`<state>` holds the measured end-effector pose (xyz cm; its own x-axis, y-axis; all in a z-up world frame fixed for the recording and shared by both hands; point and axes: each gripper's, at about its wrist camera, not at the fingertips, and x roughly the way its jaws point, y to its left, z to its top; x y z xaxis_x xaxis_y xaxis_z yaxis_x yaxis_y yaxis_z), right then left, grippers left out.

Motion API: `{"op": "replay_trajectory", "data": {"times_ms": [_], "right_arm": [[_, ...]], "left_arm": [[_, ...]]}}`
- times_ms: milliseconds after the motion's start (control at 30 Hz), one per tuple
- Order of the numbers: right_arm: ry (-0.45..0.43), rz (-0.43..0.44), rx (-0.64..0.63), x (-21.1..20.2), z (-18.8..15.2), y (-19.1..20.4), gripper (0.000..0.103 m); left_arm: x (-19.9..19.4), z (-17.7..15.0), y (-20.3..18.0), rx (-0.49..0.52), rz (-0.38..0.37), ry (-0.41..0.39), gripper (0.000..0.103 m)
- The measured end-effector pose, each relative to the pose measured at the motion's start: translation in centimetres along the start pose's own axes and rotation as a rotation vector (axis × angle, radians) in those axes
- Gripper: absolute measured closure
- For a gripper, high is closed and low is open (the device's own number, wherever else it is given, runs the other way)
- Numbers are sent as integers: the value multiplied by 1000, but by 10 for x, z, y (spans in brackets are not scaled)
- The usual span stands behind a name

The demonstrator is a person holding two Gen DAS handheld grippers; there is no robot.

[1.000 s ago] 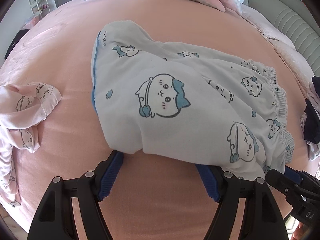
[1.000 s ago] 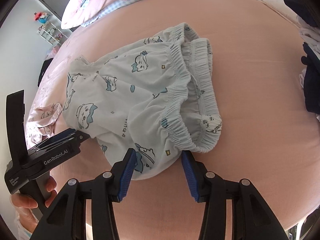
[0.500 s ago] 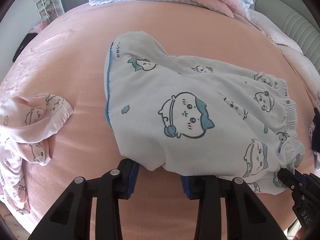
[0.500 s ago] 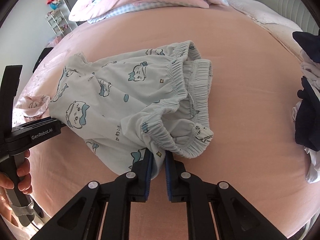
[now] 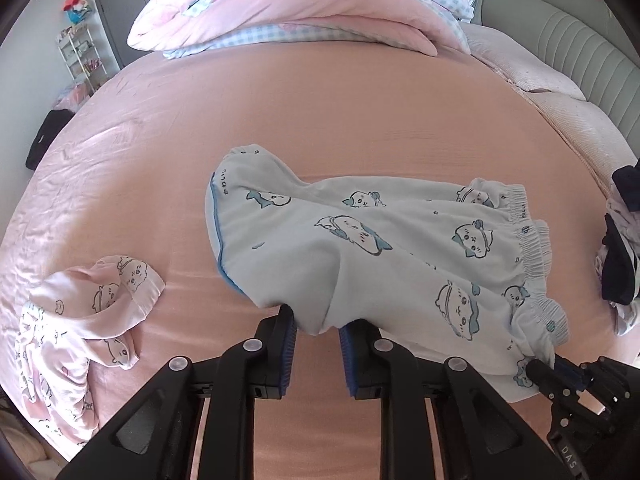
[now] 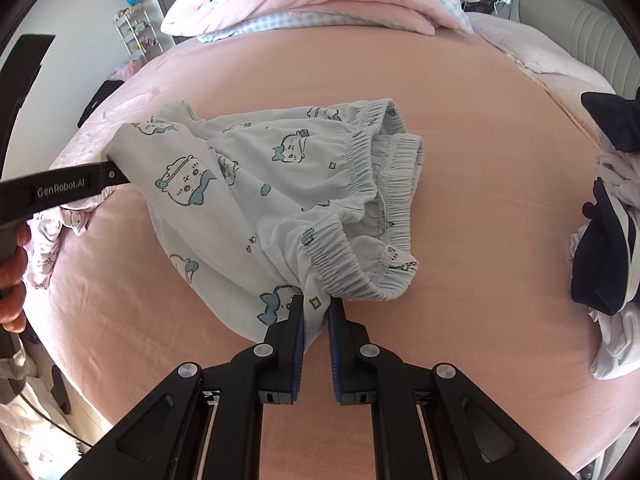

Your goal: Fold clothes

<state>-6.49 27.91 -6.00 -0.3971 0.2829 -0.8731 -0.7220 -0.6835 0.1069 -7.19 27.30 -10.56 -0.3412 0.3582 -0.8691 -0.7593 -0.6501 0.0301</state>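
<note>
Pale blue pyjama shorts (image 5: 360, 248) printed with cartoon animals lie crumpled on the pink bed sheet (image 5: 320, 112). My left gripper (image 5: 316, 320) has a bunch of the leg hem between its blue pads and holds it raised off the sheet; its jaws are still closing. In the right wrist view the shorts (image 6: 240, 184) show their elastic waistband, and my right gripper (image 6: 316, 308) is shut on the cloth just below that band. The left gripper (image 6: 116, 174) pinches the far leg corner there. The right gripper (image 5: 540, 368) shows at the lower right of the left wrist view.
A pink printed garment (image 5: 100, 300) lies bunched at the left edge of the bed. Dark and white clothes (image 6: 604, 256) are heaped at the right edge. A folded duvet with pillows (image 5: 300, 12) lies at the back, beside a padded headboard (image 5: 580, 40). A hand (image 6: 12, 272) holds the left gripper.
Both grippers went from open to closed on the near edge of the shorts. The left one then rose, lifting the leg hem off the sheet.
</note>
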Motion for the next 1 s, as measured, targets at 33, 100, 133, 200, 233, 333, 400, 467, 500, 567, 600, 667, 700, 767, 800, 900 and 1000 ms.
{"op": "replay_trajectory", "data": {"times_ms": [33, 100, 133, 200, 233, 333, 400, 467, 500, 567, 600, 667, 700, 767, 800, 900, 1000], "right_arm": [[-3, -5, -10, -1, -1, 0, 95], [-6, -7, -21, -3, -4, -1, 95], [-3, 1, -17, -4, -5, -3, 95], [-5, -10, -11, -5, -7, -7, 95], [-8, -14, -16, -6, -8, -9, 95], [-13, -46, -32, -7, -11, -15, 96], [-16, -73, -44, -7, -14, -20, 98], [-15, -77, -41, -8, -15, -26, 98], [-19, -68, -37, -8, -16, -28, 98], [-28, -49, -29, -10, -17, -31, 98], [-28, -37, -37, -11, -18, -32, 98], [-39, -47, -52, -14, -19, -29, 98], [-28, -48, -57, -12, -18, -25, 97], [-6, -49, -69, -8, -17, -18, 97], [-5, -35, -73, -7, -18, -15, 97], [20, -13, -89, -3, -23, -9, 96], [46, 12, -87, 3, -26, -7, 96]], "left_arm": [[-4, -1, 0, 3, 6, -1, 86], [-5, 5, 2, 11, 14, -6, 86], [-4, 9, 4, 13, 17, -9, 86], [-5, 15, 7, 10, 22, 0, 85], [-5, 17, 8, 4, 23, 8, 85], [-2, 26, 16, -14, 15, 5, 85], [-7, 27, 18, -11, 29, -3, 85], [-15, 26, 16, 6, 47, -22, 86], [-21, 24, 13, 19, 49, -35, 86], [-33, 20, 7, 47, 42, -65, 86], [-39, 17, 3, 61, 41, -76, 86], [-49, 13, -5, 87, 41, -91, 86], [-52, 10, -9, 97, 45, -90, 86], [-57, 5, -15, 111, 44, -87, 86], [-58, 2, -17, 119, 37, -81, 86], [-55, -6, -20, 133, 32, -40, 86], [-50, -15, -18, 133, 32, -7, 86]]}}
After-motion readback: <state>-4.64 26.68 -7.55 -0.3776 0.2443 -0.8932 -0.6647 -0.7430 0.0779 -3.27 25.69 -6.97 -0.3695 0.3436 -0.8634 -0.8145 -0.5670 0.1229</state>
